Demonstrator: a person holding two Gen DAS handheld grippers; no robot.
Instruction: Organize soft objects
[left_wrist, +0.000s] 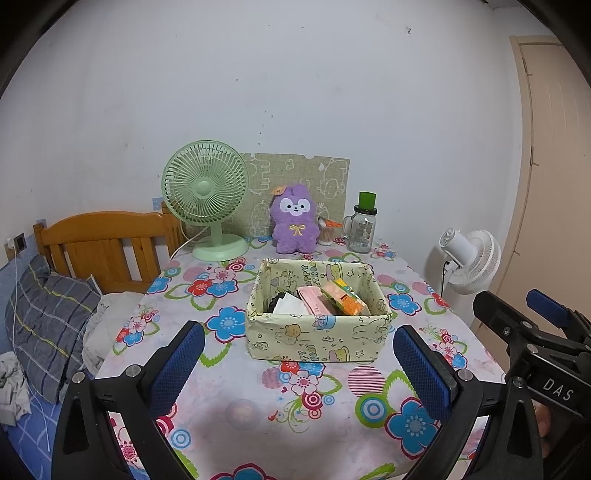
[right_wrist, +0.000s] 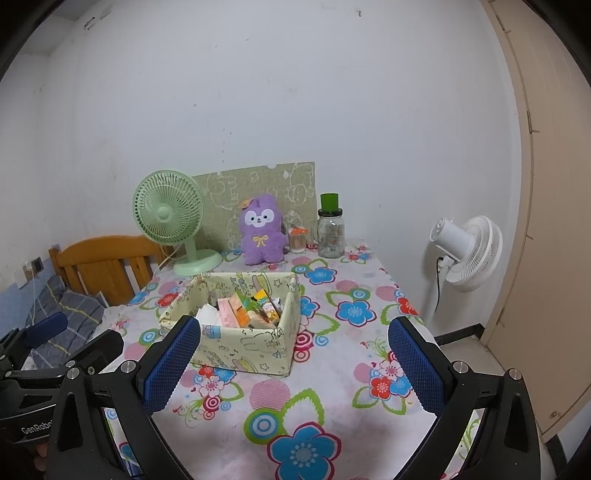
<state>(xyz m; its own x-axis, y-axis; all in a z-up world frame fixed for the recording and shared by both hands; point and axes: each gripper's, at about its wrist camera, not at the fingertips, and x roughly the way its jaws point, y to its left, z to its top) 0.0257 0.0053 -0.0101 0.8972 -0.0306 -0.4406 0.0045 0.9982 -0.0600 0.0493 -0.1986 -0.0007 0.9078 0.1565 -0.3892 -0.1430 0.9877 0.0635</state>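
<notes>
I am holding both claws over the near edge of the flower-printed cloth-covered surface (left_wrist: 229, 391), and nothing is being gripped yet. Straight ahead at twelve o'clock in the left wrist view, the pale yellow cartoon-print fabric box (left_wrist: 317, 339) is sitting mid-surface, already holding packets and paper. Beyond it, against the wall, the fluffy purple plush bunny (left_wrist: 294, 225) is standing upright between the mint-green desk fan (left_wrist: 205, 195) at its nine o'clock and the clear glass jar with a green lid (left_wrist: 362, 225) at its three o'clock. My left claw (left_wrist: 297, 363) is spread wide and empty; my right claw (right_wrist: 293, 363) likewise. I judge I am lining up to reach over the box, so I should be travelling high, closing around the bunny's soft middle, clear of the jar.
</notes>
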